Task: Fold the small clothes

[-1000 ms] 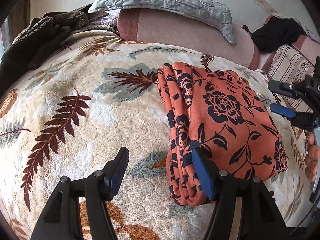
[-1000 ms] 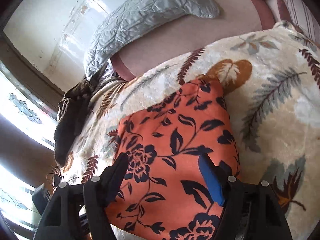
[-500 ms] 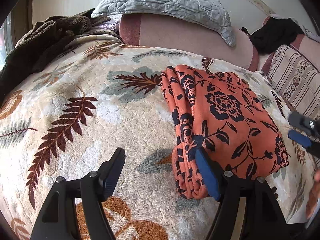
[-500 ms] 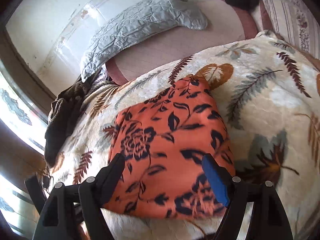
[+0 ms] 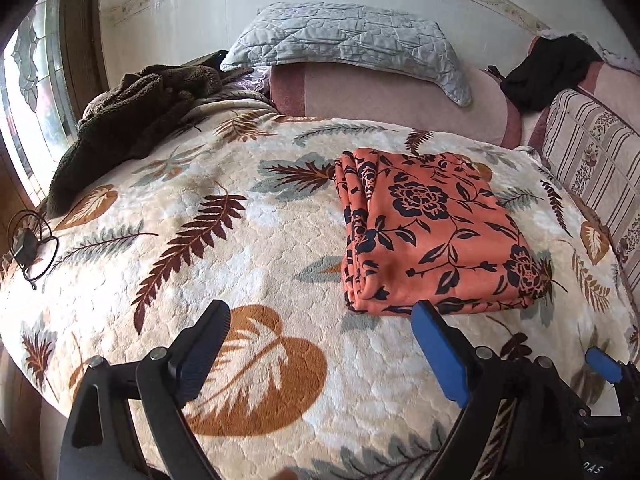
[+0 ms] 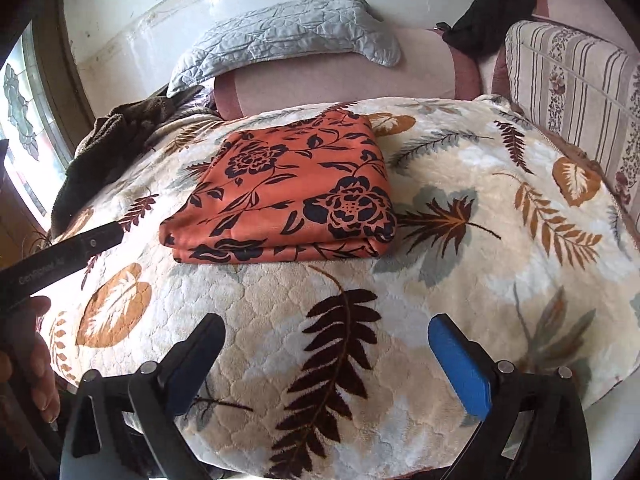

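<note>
The orange floral garment (image 5: 432,236) is lying folded into a neat rectangle on the leaf-print blanket (image 5: 200,240), toward its far right part, with stacked fold edges showing along the left side. The left gripper (image 5: 320,344) is hovering over the blanket's near edge with fingers spread wide, gripping nothing; its blue pad is sitting just short of the garment's near edge. The right gripper (image 6: 326,352) is likewise hanging spread and empty, apart from the garment (image 6: 288,196). A grey quilted pillow (image 5: 344,40) is resting on the pink bolster (image 5: 392,92) beyond. A dark brown throw (image 5: 132,120) is sprawling at the far left corner, partly cut off. In the right view the holder's hand (image 6: 28,360) is only partly showing at the left border.
</note>
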Tool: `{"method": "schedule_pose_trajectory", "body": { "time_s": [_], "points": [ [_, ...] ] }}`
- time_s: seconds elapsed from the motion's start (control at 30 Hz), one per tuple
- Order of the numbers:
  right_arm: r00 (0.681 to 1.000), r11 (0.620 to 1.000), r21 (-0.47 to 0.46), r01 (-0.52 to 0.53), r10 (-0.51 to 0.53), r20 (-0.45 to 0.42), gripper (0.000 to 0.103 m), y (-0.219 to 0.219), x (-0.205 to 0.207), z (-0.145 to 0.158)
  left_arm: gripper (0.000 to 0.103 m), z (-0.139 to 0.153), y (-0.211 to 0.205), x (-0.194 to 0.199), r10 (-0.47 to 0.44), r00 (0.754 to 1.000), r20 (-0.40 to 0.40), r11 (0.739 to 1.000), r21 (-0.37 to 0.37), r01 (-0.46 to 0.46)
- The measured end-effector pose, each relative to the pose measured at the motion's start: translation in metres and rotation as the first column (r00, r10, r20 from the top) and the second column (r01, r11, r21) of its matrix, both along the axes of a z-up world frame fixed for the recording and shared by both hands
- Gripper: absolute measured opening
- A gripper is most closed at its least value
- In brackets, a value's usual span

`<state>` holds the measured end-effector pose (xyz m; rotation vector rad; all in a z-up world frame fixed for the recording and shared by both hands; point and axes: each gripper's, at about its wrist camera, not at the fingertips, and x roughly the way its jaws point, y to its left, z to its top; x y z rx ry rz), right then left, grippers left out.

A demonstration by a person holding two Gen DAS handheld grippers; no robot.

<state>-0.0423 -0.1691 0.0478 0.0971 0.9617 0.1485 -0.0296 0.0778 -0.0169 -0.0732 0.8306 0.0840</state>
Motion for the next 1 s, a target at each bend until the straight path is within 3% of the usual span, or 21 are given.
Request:
{"method": "schedule_pose_trajectory", "body": {
  "time_s": [0.1,0.23,0.37,0.53,1.0],
  "points": [
    [1.0,0.999,-0.044,0.009,-0.009,0.015,0.103,-0.002,-0.002,0.018,0.101,0.012,-0.007,-0.015,0.029,0.999,0.015,1.0,0.007,-0.029],
    [0.998,0.997,-0.07,0.039,-0.036,0.042,0.103,-0.007,-0.001,0.039,0.102,0.023,-0.014,-0.028,0.023,1.0,0.014,0.999,-0.047,-0.022],
    [0.997,0.994,-0.1,0.039,-0.032,0.064,0.103,-0.005,-0.001,0.051,0.103,0.034,-0.023,-0.037,-0.02,0.999,0.035,0.998,-0.05,0.022],
    [0.998,0.992,-0.114,0.046,-0.041,0.054,0.103,-0.003,0.002,0.055,0.103,0.044,-0.025,-0.038,0.008,0.999,0.037,1.0,-0.004,-0.008],
    [0.999,0.991,-0.132,0.024,-0.017,0.049,0.103,0.015,0.021,0.054,0.103,0.039,-0.016,-0.024,0.013,0.998,0.062,1.0,-0.013,-0.013]
  ]
}}
